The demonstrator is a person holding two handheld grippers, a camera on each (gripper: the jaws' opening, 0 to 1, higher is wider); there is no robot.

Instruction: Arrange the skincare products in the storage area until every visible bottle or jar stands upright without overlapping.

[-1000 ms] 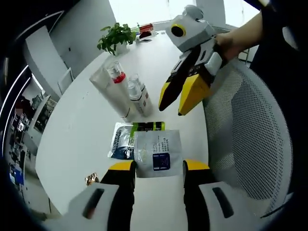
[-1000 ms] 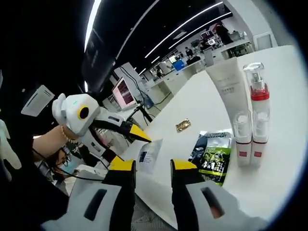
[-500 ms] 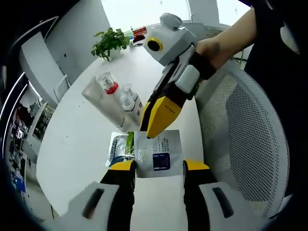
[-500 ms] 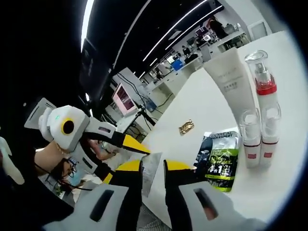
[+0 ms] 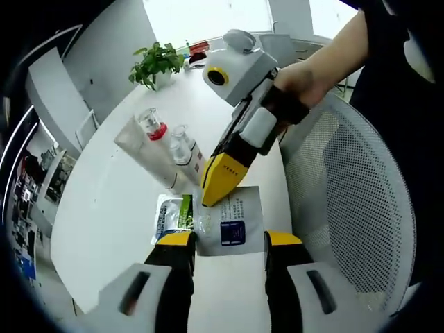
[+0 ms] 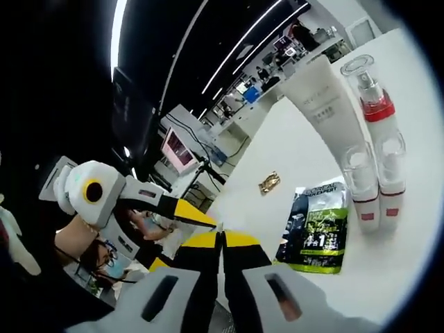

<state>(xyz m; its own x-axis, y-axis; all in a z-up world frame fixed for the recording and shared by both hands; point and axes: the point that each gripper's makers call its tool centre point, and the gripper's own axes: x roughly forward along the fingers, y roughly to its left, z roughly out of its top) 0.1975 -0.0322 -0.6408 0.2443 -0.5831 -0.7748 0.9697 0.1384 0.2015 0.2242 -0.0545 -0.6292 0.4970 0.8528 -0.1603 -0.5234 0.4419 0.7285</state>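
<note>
The white sachet (image 5: 227, 220) sits right between the jaws of the left gripper (image 5: 229, 239), its lower edge level with the yellow tips, printed face up with a dark blue square in the middle, over the near edge of the white table (image 5: 104, 208). The left jaws stand apart at the sachet's width, one at each side edge, though whether they press on it cannot be told. And down comes the right gripper (image 5: 216, 186) from the upper right, a hand (image 5: 305, 73) behind it, its yellow tips together on the sachet's top left corner; in the right gripper view its jaws (image 6: 222, 239) are shut tight, with a thin pale edge between them. Just left of the sachet lies a green and black packet (image 5: 173, 211), flat on the table, partly tucked under the sachet's edge. Beyond it stand the bottles: a clear pump bottle with a red collar (image 5: 154, 128), a shorter capped bottle (image 5: 184, 144) touching it, and a large white tube (image 5: 142, 156) right behind them. The right gripper view shows two short capped bottles (image 6: 374, 180) side by side. A small gold wrapper (image 6: 269, 182) lies apart on the table. A potted plant (image 5: 156, 61) stands at the far end, and a mesh chair (image 5: 354, 201) sits just beside the table.
</note>
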